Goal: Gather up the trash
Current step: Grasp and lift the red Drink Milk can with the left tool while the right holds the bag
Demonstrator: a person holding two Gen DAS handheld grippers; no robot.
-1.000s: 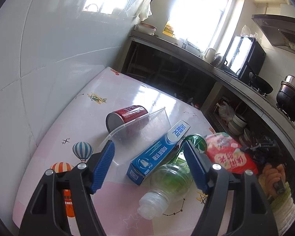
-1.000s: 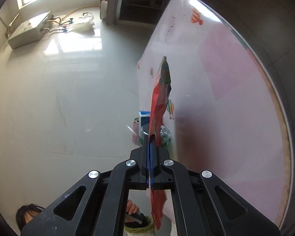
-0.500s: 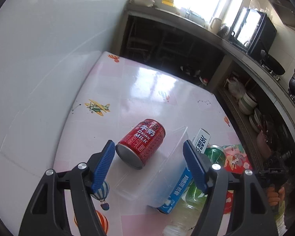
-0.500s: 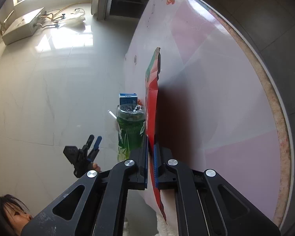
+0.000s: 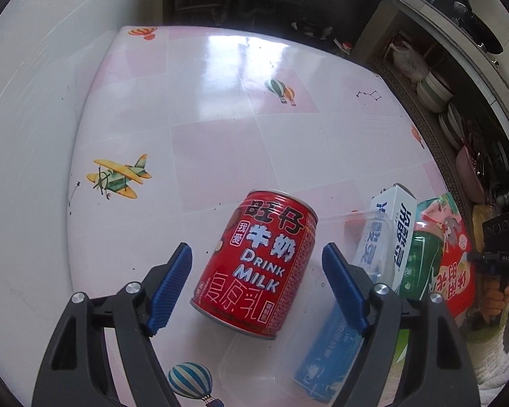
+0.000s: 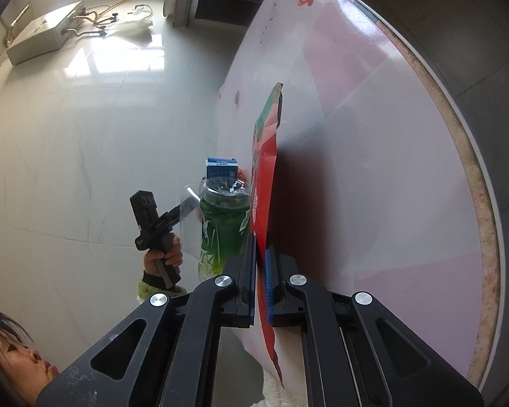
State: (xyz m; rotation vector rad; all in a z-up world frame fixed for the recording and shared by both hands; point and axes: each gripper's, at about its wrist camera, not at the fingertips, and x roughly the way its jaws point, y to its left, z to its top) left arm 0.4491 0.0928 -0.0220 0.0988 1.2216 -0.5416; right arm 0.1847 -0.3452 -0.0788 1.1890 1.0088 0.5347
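Desk (image 5: 220,108), pink and white with balloon and plane prints, carries the trash. Left gripper (image 5: 256,276) hangs over it, fingers released and just widened, a red milk can (image 5: 259,264) lying between them untouched. At the can's three o'clock lie a clear plastic tray (image 5: 275,359), a blue toothpaste box (image 5: 395,234) and a green bottle (image 5: 422,261). Right gripper (image 6: 260,291) has its fingers clenched on a red snack wrapper (image 6: 264,183), beside the bottle.

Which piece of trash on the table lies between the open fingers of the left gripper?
The red milk can, on its side between the left gripper pads, untouched. The toothpaste box and green bottle lie outside them.
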